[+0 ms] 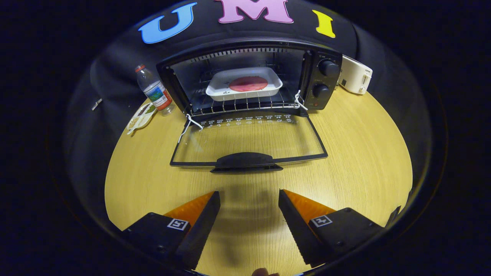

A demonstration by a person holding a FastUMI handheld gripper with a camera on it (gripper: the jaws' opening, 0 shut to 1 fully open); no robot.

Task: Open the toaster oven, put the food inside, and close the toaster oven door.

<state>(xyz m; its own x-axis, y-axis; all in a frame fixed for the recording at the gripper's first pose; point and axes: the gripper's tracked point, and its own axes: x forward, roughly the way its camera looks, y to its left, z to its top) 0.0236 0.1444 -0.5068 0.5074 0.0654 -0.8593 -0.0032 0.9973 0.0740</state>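
Gripper fingers wide, empty. Food in white tray on rack inside toaster oven. Door lies flat. We judge: handle may slip during lift; door drops.

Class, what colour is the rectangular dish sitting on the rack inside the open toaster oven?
White, holding a round red food patty; the rectangular dish shows best in the gripper view, well beyond the open gripper.

Black toaster oven stood on the wooden table, its glass door dropped fully open and flat, handle toward the fingers. White tray with round red food sat inside on the wire rack.
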